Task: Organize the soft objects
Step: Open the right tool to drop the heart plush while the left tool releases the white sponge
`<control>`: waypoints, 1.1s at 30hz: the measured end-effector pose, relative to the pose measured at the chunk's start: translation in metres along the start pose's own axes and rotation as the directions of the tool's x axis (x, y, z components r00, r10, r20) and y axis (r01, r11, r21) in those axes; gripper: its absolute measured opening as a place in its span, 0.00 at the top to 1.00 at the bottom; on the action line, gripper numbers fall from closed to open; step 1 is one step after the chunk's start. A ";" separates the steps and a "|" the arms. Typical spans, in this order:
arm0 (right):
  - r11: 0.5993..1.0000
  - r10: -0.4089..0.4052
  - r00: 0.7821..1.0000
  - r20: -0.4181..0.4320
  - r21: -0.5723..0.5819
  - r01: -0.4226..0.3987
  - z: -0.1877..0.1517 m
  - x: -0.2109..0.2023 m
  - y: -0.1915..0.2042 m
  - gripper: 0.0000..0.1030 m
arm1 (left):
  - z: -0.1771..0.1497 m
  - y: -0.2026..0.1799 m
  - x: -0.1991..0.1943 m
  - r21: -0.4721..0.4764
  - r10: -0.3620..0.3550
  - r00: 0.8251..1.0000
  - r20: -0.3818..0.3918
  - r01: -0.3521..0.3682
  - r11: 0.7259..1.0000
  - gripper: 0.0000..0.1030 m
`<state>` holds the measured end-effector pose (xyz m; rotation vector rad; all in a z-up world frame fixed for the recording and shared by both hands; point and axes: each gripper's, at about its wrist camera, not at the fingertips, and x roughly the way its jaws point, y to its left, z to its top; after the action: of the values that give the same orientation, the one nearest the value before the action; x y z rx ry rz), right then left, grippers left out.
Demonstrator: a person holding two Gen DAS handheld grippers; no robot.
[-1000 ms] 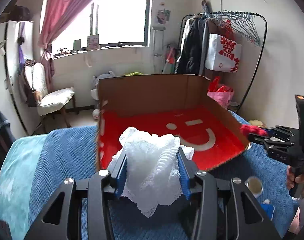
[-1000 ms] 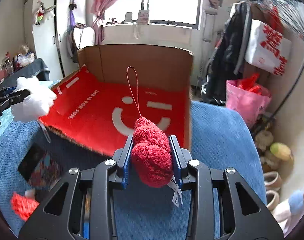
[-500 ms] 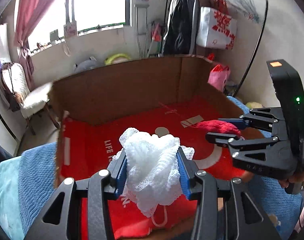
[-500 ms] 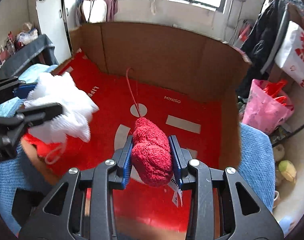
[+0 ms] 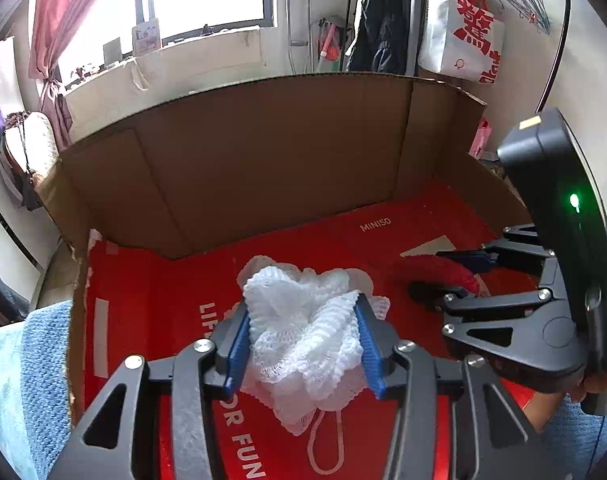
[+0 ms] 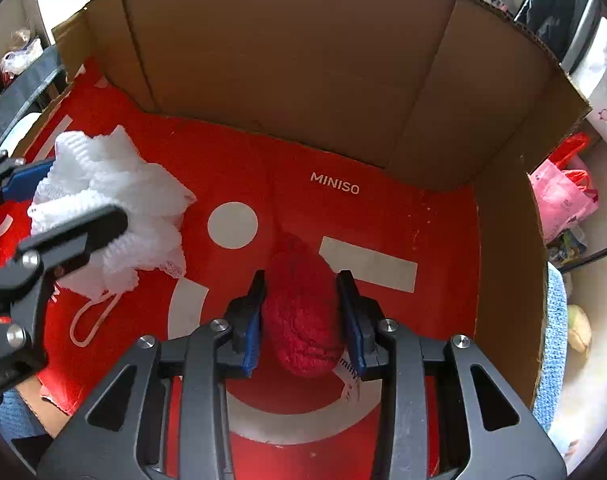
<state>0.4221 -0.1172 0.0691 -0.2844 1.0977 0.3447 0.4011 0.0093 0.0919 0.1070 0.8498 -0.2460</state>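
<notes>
My left gripper (image 5: 303,312) is shut on a white lacy mesh puff (image 5: 303,336) and holds it low over the red floor of an open cardboard box (image 5: 263,160). Its white cord loop (image 5: 323,452) hangs onto the floor. My right gripper (image 6: 301,284) is shut on a red fuzzy soft item (image 6: 301,316) with a white tag, also low inside the box (image 6: 343,60). In the right wrist view the left gripper (image 6: 59,200) with the white puff (image 6: 111,208) sits at the left. In the left wrist view the right gripper (image 5: 443,276) with the red item (image 5: 435,270) sits at the right.
The box has tall brown walls at the back and right, and lies on a blue knit cover (image 5: 43,360). A clothes rack with a white bag (image 5: 459,36) stands behind. A pink bag (image 6: 563,196) lies outside the box's right wall.
Both grippers have moved forward and down, deeper into the box, each still holding its item. The white puff's cord now touches the red floor.
</notes>
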 end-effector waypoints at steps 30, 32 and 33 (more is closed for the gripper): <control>0.999 0.040 0.998 -0.054 0.010 -0.040 0.046 0.013 -0.035 0.48 | -0.001 0.008 -0.010 0.010 0.012 1.000 0.017 -0.013 1.000 0.11; 0.999 0.038 0.998 -0.053 0.008 -0.037 0.049 0.010 -0.038 0.48 | -0.001 0.008 -0.013 0.006 0.011 1.000 0.023 -0.011 1.000 0.10; 0.999 0.039 0.998 -0.052 0.008 -0.038 0.051 0.008 -0.038 0.48 | -0.001 0.008 -0.014 0.005 0.012 1.000 0.025 -0.012 1.000 0.09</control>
<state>0.4829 -0.1310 0.0856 -0.2674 1.1567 0.3691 0.3939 0.0200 0.1018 0.1133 0.8232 -0.2374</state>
